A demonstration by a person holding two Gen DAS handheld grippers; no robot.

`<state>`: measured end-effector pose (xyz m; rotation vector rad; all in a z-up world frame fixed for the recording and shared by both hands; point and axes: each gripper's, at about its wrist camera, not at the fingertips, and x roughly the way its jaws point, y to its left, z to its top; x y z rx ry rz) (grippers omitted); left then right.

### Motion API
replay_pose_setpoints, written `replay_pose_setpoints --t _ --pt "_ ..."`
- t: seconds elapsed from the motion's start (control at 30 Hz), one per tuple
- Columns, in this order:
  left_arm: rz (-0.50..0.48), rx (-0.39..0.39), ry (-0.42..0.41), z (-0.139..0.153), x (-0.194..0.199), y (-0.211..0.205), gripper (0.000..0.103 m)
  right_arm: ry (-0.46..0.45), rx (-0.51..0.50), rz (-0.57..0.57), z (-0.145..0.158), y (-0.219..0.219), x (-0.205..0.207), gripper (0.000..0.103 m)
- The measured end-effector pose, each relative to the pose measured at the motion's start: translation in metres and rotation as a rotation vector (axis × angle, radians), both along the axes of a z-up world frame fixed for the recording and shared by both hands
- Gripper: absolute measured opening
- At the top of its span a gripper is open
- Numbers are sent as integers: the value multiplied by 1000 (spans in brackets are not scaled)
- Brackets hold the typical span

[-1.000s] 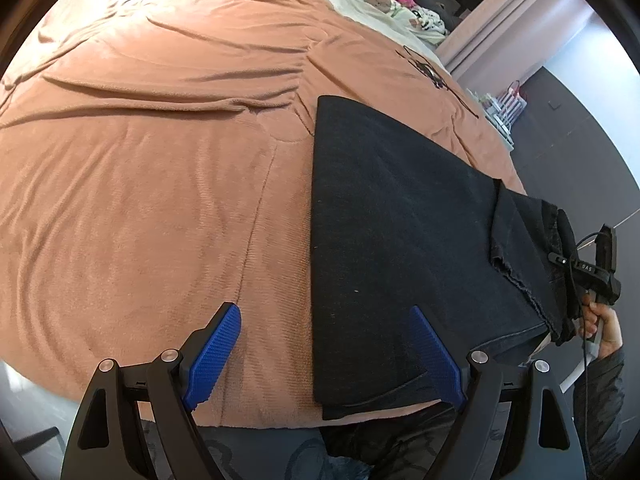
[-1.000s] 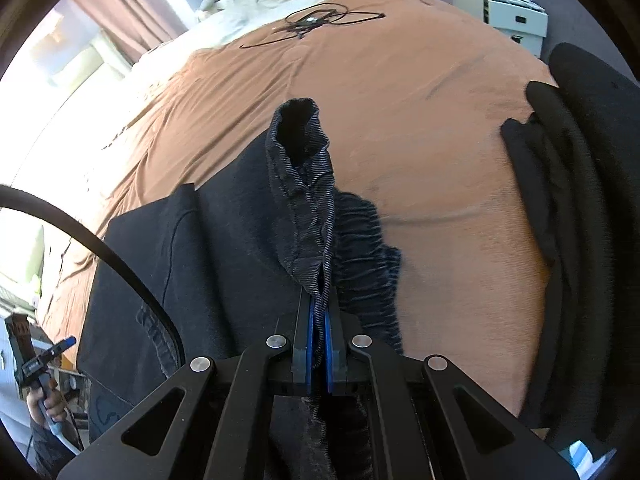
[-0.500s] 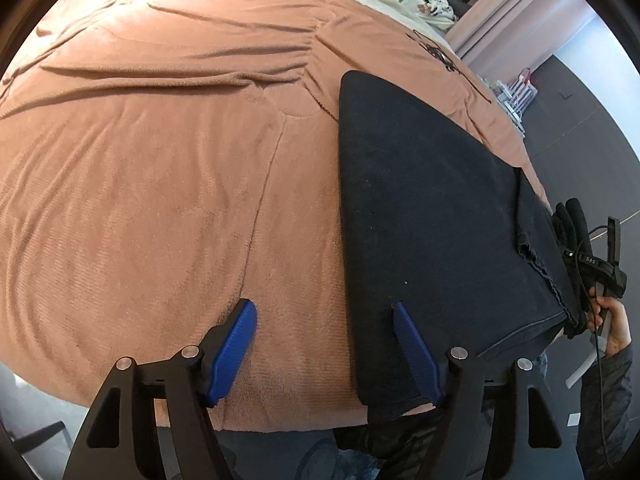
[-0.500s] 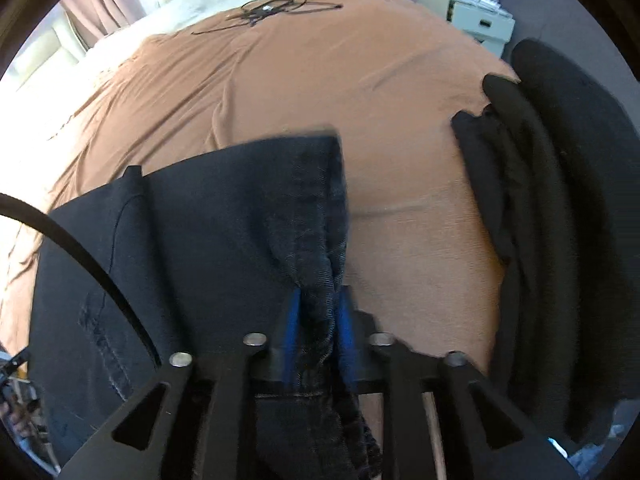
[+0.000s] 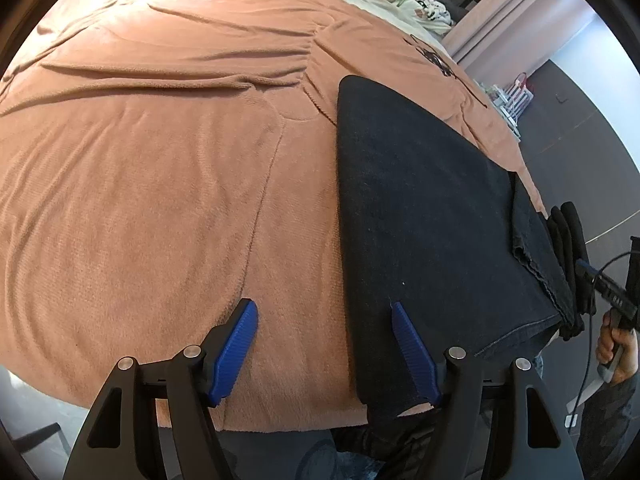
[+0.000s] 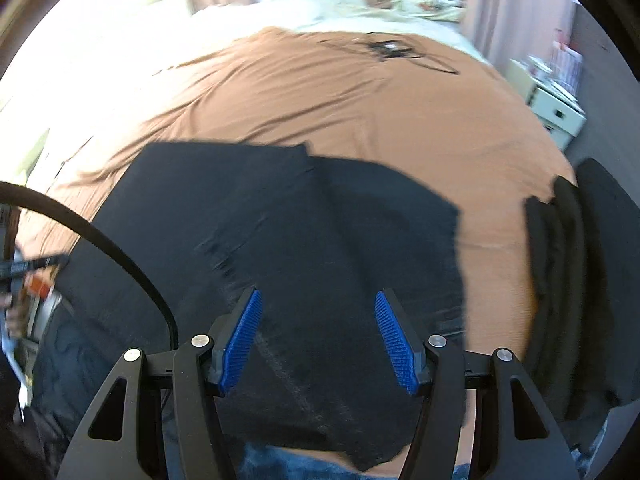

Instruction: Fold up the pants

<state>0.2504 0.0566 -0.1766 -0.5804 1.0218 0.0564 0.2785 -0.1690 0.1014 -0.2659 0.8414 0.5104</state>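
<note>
A wrinkled brown blanket covers the bed, black cables lying near its far end.

Pants are black matt woven cloth, denim-like, with a frayed hem edge; blanket is tan fleece-type cloth, soft, finely ribbed, matt and wrinkled. Left gripper and right gripper have matt black plastic frames, shiny metal screw heads and blue ridged rubbery pads. Folded black clothes beside look like smooth matt cloth.
</note>
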Motion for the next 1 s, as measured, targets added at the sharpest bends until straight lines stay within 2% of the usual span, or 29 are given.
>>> replay_pose_setpoints --t 0.2,0.27,0.37,0.43,0.57,0.63,0.67,0.7,0.83,1.0 --pt "-1 -7 -3 0 -3 0 72 35 -87 95 -22 26 -5 58" --pt "1 -10 -3 -1 -4 0 72 53 -106 114 -30 32 -2 54" --pt "3 -12 -4 -1 -5 0 72 63 -158 126 -46 41 8 47" --pt "4 -12 -2 -1 -5 -1 71 57 -202 124 -56 48 11 38" --pt "10 -22 -2 -2 -4 -1 68 26 -292 102 -69 58 17 27" --pt "9 -21 -2 -1 -3 -2 66 9 -316 97 -70 61 21 18" --pt "8 -22 -1 -1 -3 -2 65 3 -313 94 -69 63 22 15" --pt "7 -25 -1 -1 -2 -2 63 -4 -313 93 -67 68 21 5" --pt "3 -47 1 -1 3 -1 57 -22 -268 81 -53 63 19 3" --pt "-9 -54 1 0 11 -5 57 -38 -148 3 -22 32 27 3"
